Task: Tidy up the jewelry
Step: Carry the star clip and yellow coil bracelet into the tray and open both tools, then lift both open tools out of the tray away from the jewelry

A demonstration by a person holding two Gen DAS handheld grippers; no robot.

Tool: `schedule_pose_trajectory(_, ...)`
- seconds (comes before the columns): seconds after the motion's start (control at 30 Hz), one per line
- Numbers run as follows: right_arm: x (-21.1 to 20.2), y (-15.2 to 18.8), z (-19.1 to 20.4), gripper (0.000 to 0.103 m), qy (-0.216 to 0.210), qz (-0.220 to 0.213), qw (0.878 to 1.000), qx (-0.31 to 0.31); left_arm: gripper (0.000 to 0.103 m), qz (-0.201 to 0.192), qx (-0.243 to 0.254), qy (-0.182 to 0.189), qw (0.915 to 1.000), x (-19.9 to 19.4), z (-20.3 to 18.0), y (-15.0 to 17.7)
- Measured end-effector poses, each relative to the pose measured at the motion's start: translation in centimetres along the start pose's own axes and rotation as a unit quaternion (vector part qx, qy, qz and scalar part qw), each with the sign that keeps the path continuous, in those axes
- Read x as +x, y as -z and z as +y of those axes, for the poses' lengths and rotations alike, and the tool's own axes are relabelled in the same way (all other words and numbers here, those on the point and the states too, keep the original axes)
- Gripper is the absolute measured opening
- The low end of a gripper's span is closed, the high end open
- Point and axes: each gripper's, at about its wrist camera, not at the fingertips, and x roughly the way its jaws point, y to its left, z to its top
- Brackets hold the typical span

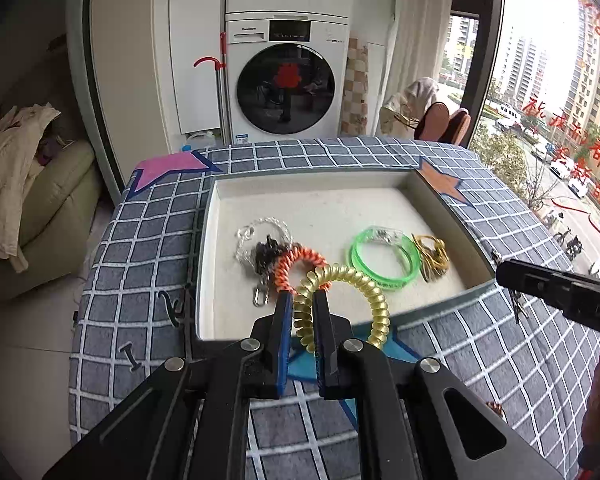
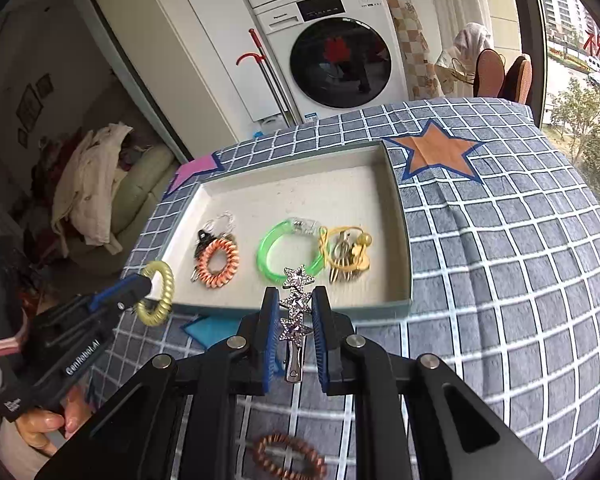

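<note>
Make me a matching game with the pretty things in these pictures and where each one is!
Things:
1. yellow spiral hair tie
2. star hair clip
3. green bracelet
4. brown spiral hair tie

Places:
A. lying inside the tray
B. on the checked cloth, outside the tray
C. between the left gripper fingers
D. between the right gripper fingers

Pairs: 1-C, 2-D, 3-A, 4-B

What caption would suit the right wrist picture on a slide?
Right claw holding a silver star hair clip near the tray of bracelets and hair ties.
</note>
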Motion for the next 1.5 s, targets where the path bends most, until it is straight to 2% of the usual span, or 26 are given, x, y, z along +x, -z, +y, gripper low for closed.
schedule_pose_trajectory(0.23, 4.2, -2.0, -0.7, 0.018, 0.024, 0.008, 1.0, 0.002, 0.03, 0.012, 0.006, -0.037, 0.9992, 4.4, 0.7, -1.7)
schedule_pose_trajectory(0.57, 7.5, -1.9, -2.1, 0.018, 0.048, 0.031, 0.998, 0.006, 0.031, 0.034, 0.012, -0.066, 0.9972, 7.8, 1.0, -1.0)
schedule_pose_trajectory(0.63, 7.4, -1.9, -2.0, 0.019, 0.055, 0.023, 0.998, -0.001, 0.031, 0.035, 0.016, -0.07, 0.9968, 8.0, 0.9, -0.8)
schedule_pose_trajectory(0.7, 7.5, -1.9, -1.9, 0.021, 0.055, 0.027, 0.998, -0.002, 0.031, 0.033, 0.019, -0.077, 0.9963, 8.1, 0.9, -0.7)
schedule_pose_trajectory(0.77, 7.4, -2.0, -1.9, 0.033, 0.052, 0.028, 0.998, 0.001, 0.031, 0.033, 0.016, -0.078, 0.9963, 8.0, 0.9, -0.6)
schedule_pose_trajectory(0.8, 7.3, -2.0, -1.9, 0.043, 0.051, 0.027, 0.998, 0.003, 0.031, 0.032, 0.014, -0.079, 0.9962, 7.9, 0.9, -0.6)
schedule_pose_trajectory(0.83, 7.2, -2.0, -1.8, 0.048, 0.051, 0.024, 0.998, 0.003, 0.031, 0.03, 0.014, -0.08, 0.9962, 7.7, 0.9, -0.7)
schedule_pose_trajectory(1.1, 5.4, -1.4, -1.1, 0.049, 0.044, 0.003, 0.999, 0.003, 0.031, 0.004, 0.013, -0.089, 0.996, 5.7, 0.5, -0.6)
schedule_pose_trajectory(1.43, 2.4, 0.2, -0.1, 0.054, 0.081, -0.037, 0.996, -0.013, 0.031, -0.015, -0.005, -0.084, 0.9963, 3.4, 0.9, 0.3)
schedule_pose_trajectory(1.47, 2.1, 0.4, -0.1, 0.054, 0.085, -0.04, 0.995, -0.013, 0.032, -0.016, -0.006, -0.083, 0.9964, 3.2, 0.9, 0.4)
schedule_pose_trajectory(1.5, 1.9, 0.6, 0.0, 0.055, 0.089, -0.043, 0.995, -0.015, 0.063, -0.016, -0.007, -0.083, 0.9964, 3.0, 0.9, 0.6)
